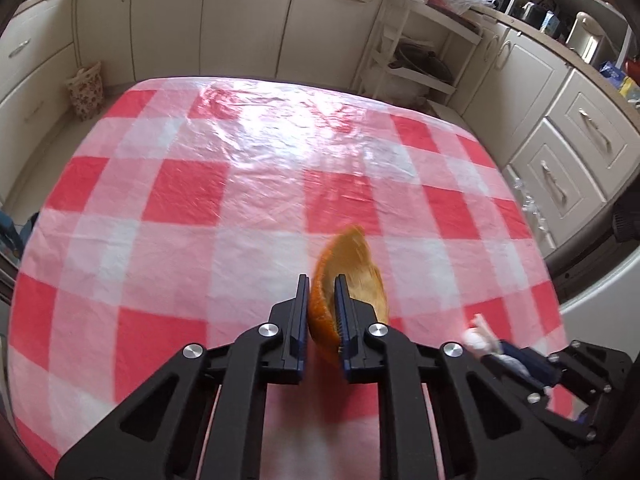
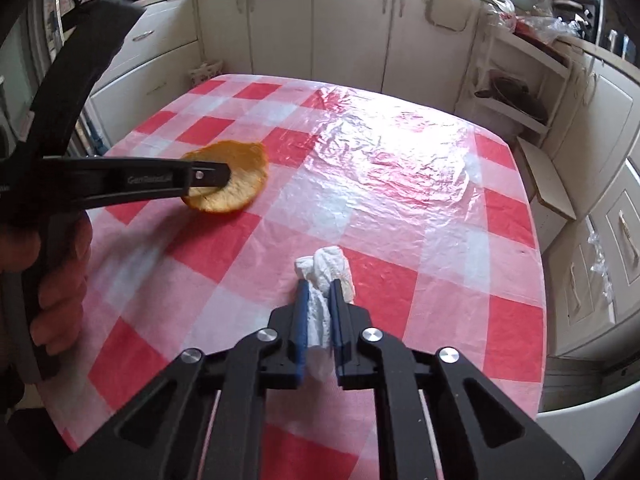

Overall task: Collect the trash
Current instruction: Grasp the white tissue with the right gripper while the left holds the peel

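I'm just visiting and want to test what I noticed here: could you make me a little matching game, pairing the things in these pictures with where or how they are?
Things:
1. orange peel
2. white tissue
3. checked tablecloth
4. flowered bag

Places or states:
A. on the floor by the cabinets
B. pinched in the right gripper
C. spread over the table
D. pinched in the left gripper

Right pairs: 1-D, 2-B, 3-C, 4-A
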